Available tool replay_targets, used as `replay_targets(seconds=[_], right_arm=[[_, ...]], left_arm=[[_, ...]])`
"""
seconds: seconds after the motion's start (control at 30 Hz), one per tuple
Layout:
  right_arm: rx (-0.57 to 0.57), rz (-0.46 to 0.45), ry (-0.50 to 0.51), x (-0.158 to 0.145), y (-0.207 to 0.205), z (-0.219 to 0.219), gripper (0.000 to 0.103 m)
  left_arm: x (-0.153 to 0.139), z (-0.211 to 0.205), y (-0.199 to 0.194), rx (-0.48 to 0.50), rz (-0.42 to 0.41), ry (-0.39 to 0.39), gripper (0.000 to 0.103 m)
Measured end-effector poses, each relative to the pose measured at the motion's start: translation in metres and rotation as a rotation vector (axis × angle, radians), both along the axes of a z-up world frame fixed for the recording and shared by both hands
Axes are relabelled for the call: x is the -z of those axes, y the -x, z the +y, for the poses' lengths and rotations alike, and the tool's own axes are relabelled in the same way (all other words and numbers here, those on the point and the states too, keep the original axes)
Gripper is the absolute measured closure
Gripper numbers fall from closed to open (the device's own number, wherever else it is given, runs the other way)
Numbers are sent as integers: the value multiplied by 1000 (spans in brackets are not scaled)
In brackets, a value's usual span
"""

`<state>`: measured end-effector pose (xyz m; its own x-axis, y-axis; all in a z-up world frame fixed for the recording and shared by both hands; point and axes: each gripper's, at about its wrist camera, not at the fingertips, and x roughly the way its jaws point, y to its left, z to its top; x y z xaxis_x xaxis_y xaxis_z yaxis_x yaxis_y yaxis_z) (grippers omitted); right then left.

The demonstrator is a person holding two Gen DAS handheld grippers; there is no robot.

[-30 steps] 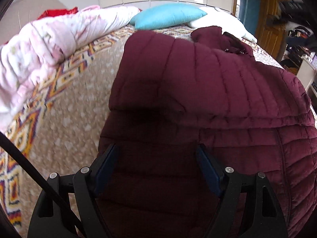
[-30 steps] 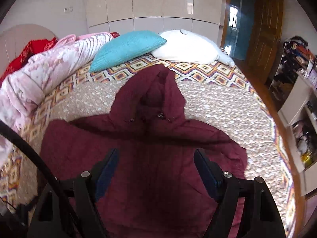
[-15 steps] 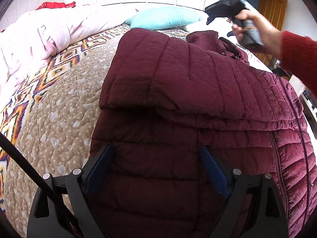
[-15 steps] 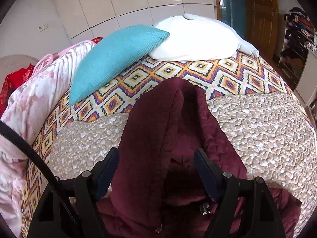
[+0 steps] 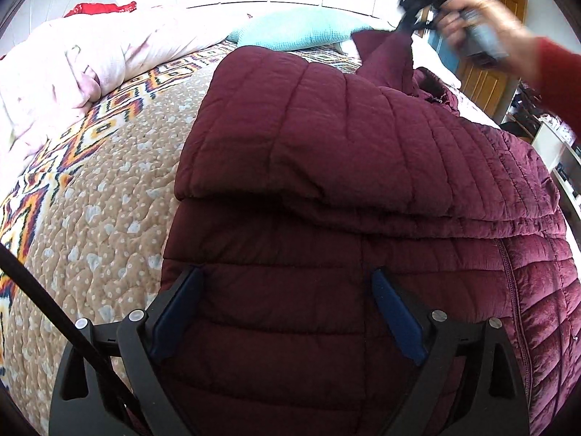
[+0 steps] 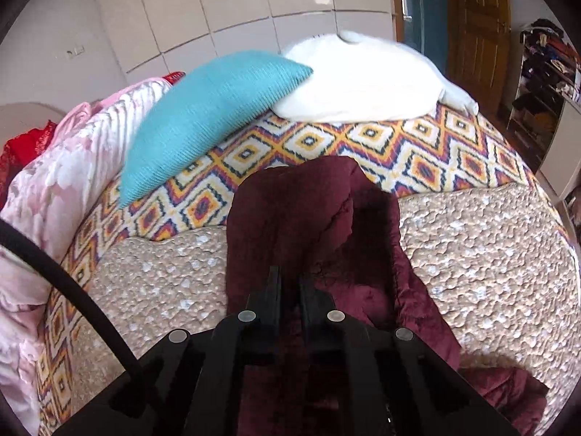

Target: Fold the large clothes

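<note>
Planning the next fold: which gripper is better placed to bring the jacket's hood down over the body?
Right. The right gripper has just closed on the hood. The left gripper hangs open over the maroon puffer jacket near its hem, gripping nothing.

Bedspread (image 6: 472, 254) free right of jacket (image 6: 308, 218); pillows (image 6: 203, 116) beyond.

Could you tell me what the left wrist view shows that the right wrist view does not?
Only the left wrist view shows the jacket's folded quilted body, the open left gripper over it, and the hand carrying the other tool. Only the right wrist view shows the right gripper, its jaws just closed on the hood, and the white pillow. Both show the turquoise pillow and patterned bedspread.
</note>
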<state>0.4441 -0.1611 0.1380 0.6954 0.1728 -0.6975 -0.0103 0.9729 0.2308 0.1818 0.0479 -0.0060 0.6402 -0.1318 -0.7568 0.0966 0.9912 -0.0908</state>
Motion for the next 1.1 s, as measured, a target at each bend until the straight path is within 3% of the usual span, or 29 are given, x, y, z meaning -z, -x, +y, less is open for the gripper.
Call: replay_targets(seconds=[0.1, 0.2, 0.3, 0.37, 0.47, 0.57, 0.7, 0.87, 0.9, 0.93, 1.1], right_arm=[[-85, -56, -24, -37, 73, 5, 95], [-149, -84, -58, -48, 159, 4, 95], [-215, -53, -19, -20, 247, 6, 97], [-292, 18, 9, 11, 303, 8, 97], [-320, 111, 101, 43, 368, -1, 89], [-267, 100, 192, 37, 410, -18, 88], [-133, -14, 248, -5, 407, -38, 53], [-75, -98, 285, -27, 342, -22, 53], [-63, -89, 285, -21, 321, -15, 62], [-44, -69, 279, -16, 305, -9, 75], [-20, 196, 155, 61, 236, 6, 78]], left_arm=[[0, 1, 0, 1, 3, 5, 10], [0, 3, -1, 1, 4, 14, 10], [-1, 6, -1, 3, 5, 27, 10], [-2, 10, -1, 4, 4, 45, 10], [-3, 16, 0, 4, 2, 78, 10], [-3, 18, 0, 2, 1, 97, 10], [-4, 19, 0, 1, 0, 99, 10], [-6, 22, 2, 1, -4, 131, 10], [-6, 22, 2, 1, -4, 131, 10], [-6, 21, 2, 1, -4, 126, 10], [-5, 19, 3, 3, -2, 117, 10]])
